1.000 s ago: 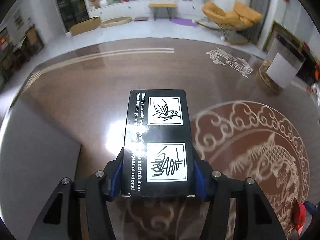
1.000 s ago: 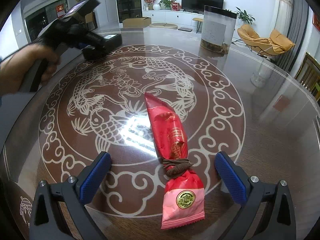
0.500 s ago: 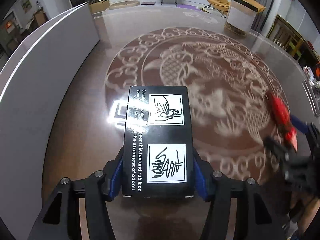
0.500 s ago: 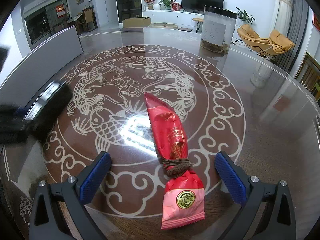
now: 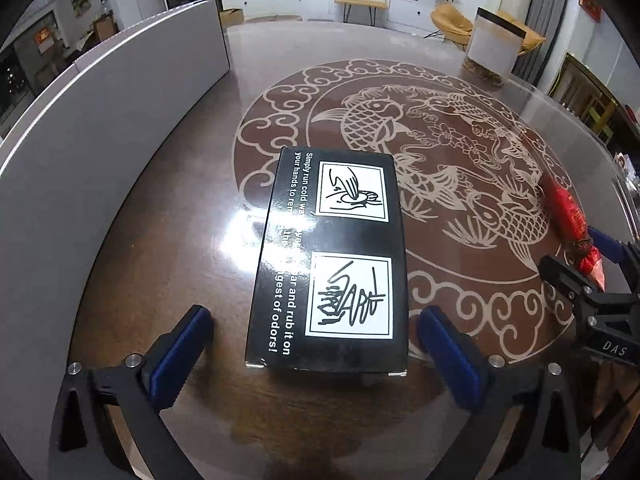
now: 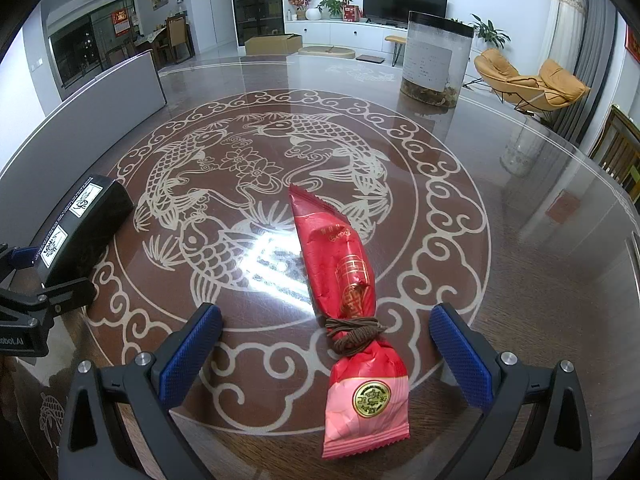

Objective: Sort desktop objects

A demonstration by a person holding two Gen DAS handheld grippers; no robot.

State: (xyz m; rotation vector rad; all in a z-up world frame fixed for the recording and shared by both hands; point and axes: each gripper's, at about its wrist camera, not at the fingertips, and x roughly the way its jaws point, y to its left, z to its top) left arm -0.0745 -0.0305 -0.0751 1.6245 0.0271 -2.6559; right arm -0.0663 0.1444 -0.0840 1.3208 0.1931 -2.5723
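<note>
I see left gripper jaws opening, pads clear of the black box lying on the table. Right gripper spread wide, straddling the red packet, untouched.

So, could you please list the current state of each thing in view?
Black box: flat on the table, released, pads clear of its sides.
Left gripper: jaws opening around the box.
Red packet: lying flat, tied with brown cord, ungrasped.
Right gripper: open, jaws either side of the packet, apart from it.
</note>
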